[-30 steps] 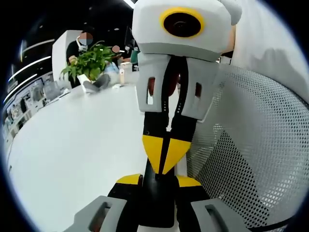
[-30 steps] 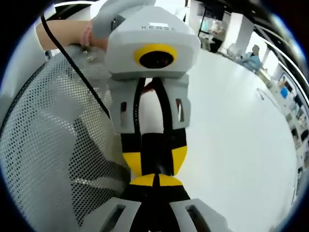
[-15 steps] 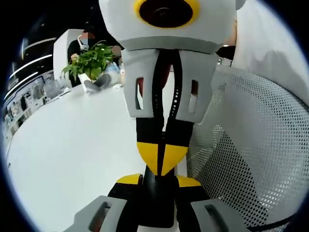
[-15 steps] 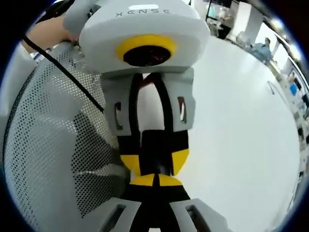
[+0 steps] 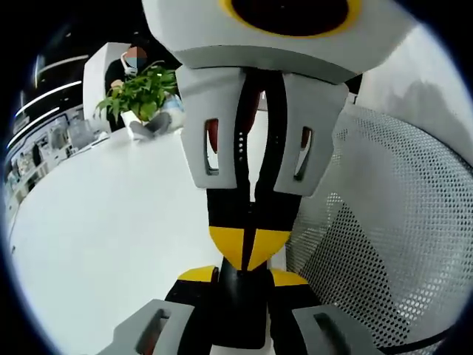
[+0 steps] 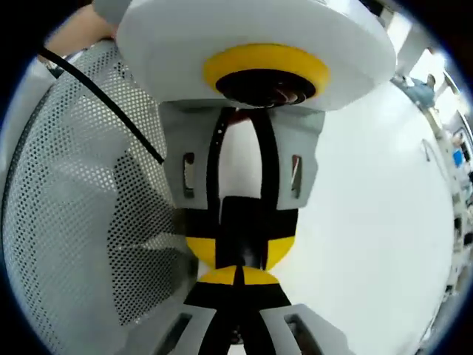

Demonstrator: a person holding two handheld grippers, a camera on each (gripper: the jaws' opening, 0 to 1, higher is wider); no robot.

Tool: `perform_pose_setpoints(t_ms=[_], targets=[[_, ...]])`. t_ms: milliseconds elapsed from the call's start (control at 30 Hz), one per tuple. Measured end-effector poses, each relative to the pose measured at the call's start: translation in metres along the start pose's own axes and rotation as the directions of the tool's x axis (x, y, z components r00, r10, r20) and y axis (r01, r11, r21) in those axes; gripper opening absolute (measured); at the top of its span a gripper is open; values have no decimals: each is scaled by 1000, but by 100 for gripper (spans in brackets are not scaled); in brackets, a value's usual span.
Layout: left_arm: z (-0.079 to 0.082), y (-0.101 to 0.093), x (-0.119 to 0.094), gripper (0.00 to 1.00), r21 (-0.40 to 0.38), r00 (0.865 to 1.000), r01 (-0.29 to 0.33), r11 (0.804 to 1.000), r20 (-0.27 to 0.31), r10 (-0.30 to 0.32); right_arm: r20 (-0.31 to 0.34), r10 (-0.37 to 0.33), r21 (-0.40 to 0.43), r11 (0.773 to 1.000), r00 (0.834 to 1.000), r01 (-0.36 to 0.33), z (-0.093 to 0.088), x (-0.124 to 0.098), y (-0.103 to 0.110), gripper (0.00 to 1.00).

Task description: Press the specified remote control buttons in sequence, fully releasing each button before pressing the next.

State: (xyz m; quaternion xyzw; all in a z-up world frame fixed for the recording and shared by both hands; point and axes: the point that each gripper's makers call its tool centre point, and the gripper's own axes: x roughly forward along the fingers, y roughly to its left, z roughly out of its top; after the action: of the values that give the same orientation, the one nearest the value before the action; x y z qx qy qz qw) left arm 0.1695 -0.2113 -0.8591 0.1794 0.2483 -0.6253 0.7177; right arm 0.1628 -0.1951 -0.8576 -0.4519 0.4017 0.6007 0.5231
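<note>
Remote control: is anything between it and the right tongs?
Nothing visible is. The right tongs, shut, meet the end of what looks like the black remote, which the left tongs clamp.

Two grippers face each other: left gripper (image 6: 240,255) and right gripper (image 5: 247,255). One white worktop (image 5: 103,222), one mesh chair back (image 5: 399,244), one potted plant (image 5: 140,92).

Two views face to face, very close, above a shared white table (image 5: 111,222).
</note>
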Motion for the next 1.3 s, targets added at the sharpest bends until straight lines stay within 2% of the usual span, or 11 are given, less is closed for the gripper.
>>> perform_pose_setpoints(t_ms=[67,167,267,400,600,700,800,867,933,1033,1300], targets=[[0,0,0,25,1,1000,0,1000,0,0,28,-4,12,1000,1000,4,-1,-1,0,0],[0,0,0,25,2,1000,-1,1000,0,1,128,-7,111,994,992,-7,1,-2,0,0],[0,0,0,25,0,1000,-1,1000,2,1,270,-20,245,968,963,-48,0,-5,-2,0],[0,1,0,25,-2,1000,0,1000,4,0,352,-88,288,957,932,-19,-1,-7,-2,0],[0,1,0,25,-7,1000,0,1000,7,0,362,-144,243,968,921,55,3,-6,-1,0],[0,1,0,25,-6,1000,-1,1000,7,1,373,-141,236,970,917,53,8,-7,-2,0],[1,0,0,25,-6,1000,-1,1000,7,2,348,-136,209,976,928,65,7,-4,-2,0],[1,0,0,25,-6,1000,-2,1000,7,2,349,-132,200,978,928,64,9,-4,-2,0],[0,0,0,25,-5,1000,-2,1000,7,2,332,-128,154,985,935,80,8,-4,-1,0],[1,0,0,25,-5,1000,-1,1000,7,1,285,-118,102,991,951,92,9,-2,-1,0],[0,0,0,25,-3,1000,1,1000,5,-1,200,-43,72,997,979,29,9,-1,-4,0]])
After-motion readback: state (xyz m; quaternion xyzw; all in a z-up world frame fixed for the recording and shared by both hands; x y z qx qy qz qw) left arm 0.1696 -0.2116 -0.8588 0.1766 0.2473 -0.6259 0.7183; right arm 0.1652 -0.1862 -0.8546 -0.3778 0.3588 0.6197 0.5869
